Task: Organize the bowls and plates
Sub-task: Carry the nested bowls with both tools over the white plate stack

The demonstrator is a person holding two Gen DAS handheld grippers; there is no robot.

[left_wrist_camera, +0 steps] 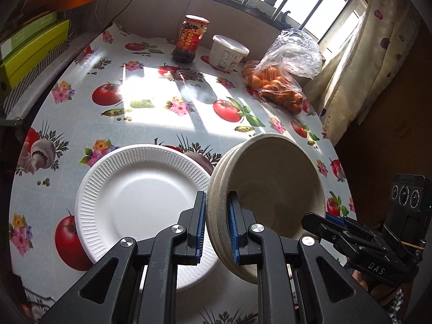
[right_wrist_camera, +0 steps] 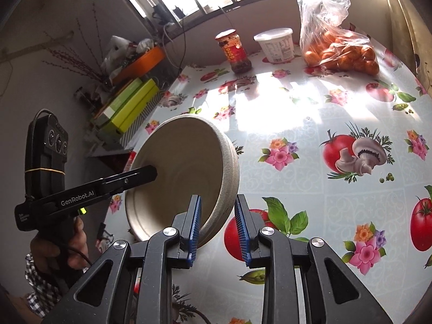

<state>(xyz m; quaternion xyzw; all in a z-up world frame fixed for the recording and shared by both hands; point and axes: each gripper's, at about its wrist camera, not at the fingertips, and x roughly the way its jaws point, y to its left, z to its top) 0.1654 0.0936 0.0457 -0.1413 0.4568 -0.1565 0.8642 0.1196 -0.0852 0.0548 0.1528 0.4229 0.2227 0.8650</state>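
A beige bowl (left_wrist_camera: 270, 178), which looks like a nested stack, hangs tilted above the table (left_wrist_camera: 162, 118). My left gripper (left_wrist_camera: 217, 197) is shut on its near rim. At the opposite rim my right gripper (left_wrist_camera: 313, 217) grips too. In the right wrist view the bowl (right_wrist_camera: 183, 162) sits at centre left, with my right gripper (right_wrist_camera: 218, 198) shut on its rim wall and my left gripper (right_wrist_camera: 151, 174) reaching in from the left. A white ribbed foam plate (left_wrist_camera: 140, 197) lies flat on the tablecloth, left of the bowl and partly below it.
At the table's far side stand a red sauce jar (left_wrist_camera: 190, 39), a white lidded tub (left_wrist_camera: 228, 52) and a plastic bag of oranges (left_wrist_camera: 278, 86). Green boxes (left_wrist_camera: 29, 51) are stacked off the left edge. A curtain (left_wrist_camera: 364, 67) hangs at the right.
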